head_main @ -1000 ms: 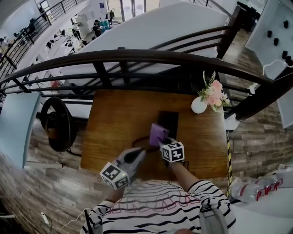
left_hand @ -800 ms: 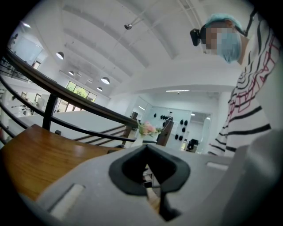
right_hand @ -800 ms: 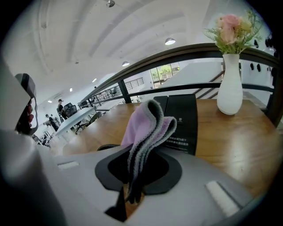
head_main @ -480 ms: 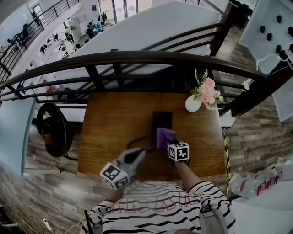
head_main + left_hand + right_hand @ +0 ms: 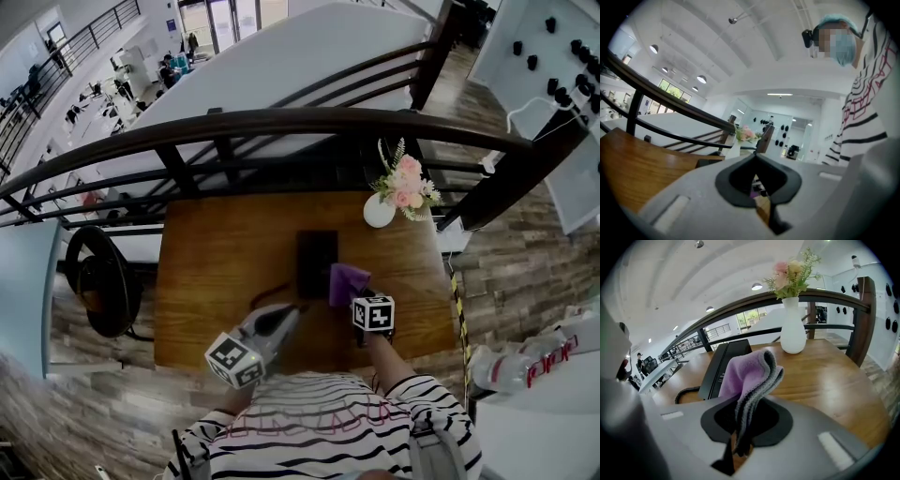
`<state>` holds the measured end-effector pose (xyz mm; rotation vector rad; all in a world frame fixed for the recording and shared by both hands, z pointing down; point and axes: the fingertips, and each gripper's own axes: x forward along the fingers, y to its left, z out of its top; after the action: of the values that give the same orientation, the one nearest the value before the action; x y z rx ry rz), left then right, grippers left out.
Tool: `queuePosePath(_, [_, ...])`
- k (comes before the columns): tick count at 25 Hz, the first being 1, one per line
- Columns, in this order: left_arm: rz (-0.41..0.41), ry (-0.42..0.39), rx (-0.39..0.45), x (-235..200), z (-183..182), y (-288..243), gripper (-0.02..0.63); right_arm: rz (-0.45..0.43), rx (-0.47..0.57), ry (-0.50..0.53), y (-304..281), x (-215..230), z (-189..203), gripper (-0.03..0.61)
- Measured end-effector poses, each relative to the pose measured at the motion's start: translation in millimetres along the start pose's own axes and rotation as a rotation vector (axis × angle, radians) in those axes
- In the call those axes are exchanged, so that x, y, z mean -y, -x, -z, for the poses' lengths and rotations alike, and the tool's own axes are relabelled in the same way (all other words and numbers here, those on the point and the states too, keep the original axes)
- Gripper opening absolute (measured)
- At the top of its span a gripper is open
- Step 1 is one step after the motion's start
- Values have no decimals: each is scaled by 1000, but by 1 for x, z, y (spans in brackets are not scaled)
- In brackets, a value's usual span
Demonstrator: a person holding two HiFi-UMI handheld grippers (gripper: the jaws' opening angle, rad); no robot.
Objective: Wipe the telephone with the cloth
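over to the right hand-held gripper (image 5: 359, 302): pinched shut on a folded purple cloth (image 5: 749, 372), gripped low on the bundle so a soft loose fold sticks out ahead of the jaws, presumably to put fabric rather than hard plastic against the phone. held just off the right side of the black telephone (image 5: 317, 262), by its near end, contact not clear from here. as for the telephone, lying flat around the middle of the counter (image 5: 211, 267), with a coiled cord (image 5: 272, 289) trailing off its left side toward the near edge. down by the near edge, the left hand-held gripper (image 5: 289, 316): closed on nothing, aimed in at the phone's near left, likely on standby to steady the set. tucked at the far right corner, a white vase (image 5: 379, 212) of flowers, well clear of any wiping path.
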<state>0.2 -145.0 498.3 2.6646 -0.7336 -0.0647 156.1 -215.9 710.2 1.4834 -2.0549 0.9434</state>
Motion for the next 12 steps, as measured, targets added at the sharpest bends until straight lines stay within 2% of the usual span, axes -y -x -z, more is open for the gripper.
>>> queuePosePath(7, [12,-1,-3,1,-2,-2,2,-19,44,-8,13,-12,-7,37])
queuePosePath(12, [-1,-18,-2,-7,-5,4,2,-27,118,45,38,-30,-24,37])
